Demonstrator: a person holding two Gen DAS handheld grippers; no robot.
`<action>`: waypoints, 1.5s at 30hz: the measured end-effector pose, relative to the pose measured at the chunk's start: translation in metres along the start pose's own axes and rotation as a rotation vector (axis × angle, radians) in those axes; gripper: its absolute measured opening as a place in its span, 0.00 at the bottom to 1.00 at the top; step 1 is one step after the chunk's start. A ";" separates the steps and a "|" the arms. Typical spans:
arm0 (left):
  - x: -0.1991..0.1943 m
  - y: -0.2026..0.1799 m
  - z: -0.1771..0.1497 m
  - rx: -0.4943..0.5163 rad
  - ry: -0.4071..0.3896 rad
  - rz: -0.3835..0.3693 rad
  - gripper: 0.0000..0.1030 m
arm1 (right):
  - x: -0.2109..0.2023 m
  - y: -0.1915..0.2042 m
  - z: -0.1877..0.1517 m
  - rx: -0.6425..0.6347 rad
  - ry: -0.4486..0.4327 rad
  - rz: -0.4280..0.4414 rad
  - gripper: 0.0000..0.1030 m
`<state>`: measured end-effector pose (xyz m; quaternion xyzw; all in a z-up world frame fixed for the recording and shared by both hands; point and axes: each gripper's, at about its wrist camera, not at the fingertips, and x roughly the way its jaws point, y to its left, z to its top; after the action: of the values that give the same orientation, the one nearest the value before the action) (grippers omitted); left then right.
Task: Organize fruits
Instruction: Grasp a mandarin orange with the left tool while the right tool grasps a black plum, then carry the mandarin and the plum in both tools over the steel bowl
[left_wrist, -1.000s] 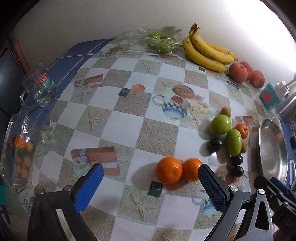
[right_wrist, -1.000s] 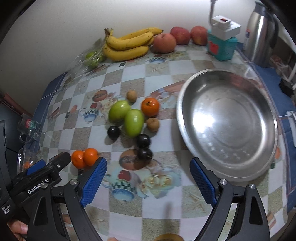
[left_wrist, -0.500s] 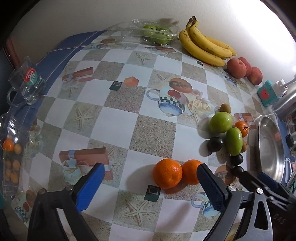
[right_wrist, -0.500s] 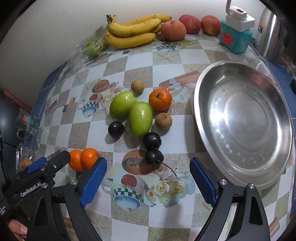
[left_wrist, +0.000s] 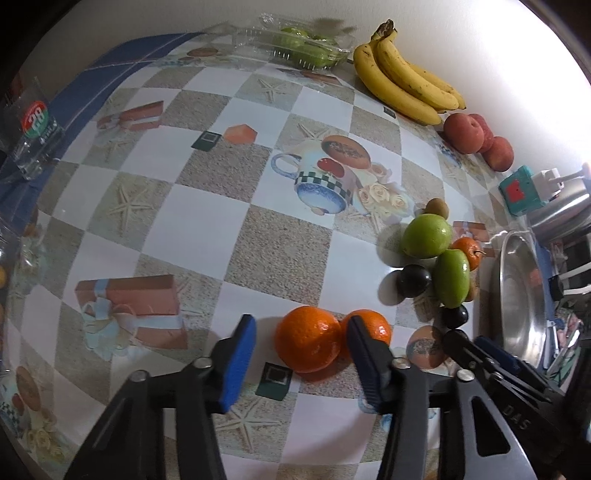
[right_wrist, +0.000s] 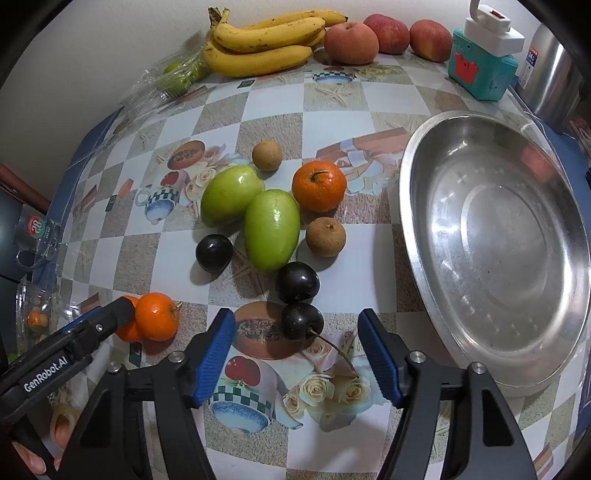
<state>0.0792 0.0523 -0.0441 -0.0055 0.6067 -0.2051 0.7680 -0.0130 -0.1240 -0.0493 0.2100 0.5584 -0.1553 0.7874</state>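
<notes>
Blk fingers w/ blue pads

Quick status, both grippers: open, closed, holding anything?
Left gripper: closing around the nearer orange, pads not yet gripping.
Right gripper: closing around the stemmed dark cherry, nothing held.

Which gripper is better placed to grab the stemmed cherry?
Right. The right gripper brackets the cherry with its jaws closing, pads not yet touching. The left gripper is closing around an orange.
</notes>
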 end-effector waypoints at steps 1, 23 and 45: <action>0.001 0.000 0.000 -0.001 0.005 -0.005 0.44 | 0.001 -0.001 0.000 0.005 0.005 -0.002 0.59; -0.006 0.008 -0.003 -0.054 -0.009 -0.045 0.37 | 0.006 -0.005 -0.001 0.036 0.008 0.034 0.29; -0.031 0.022 0.003 -0.151 -0.055 0.002 0.37 | -0.025 -0.009 -0.002 0.061 -0.063 0.166 0.27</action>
<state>0.0831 0.0819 -0.0206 -0.0683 0.5992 -0.1578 0.7820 -0.0268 -0.1305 -0.0276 0.2744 0.5092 -0.1131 0.8079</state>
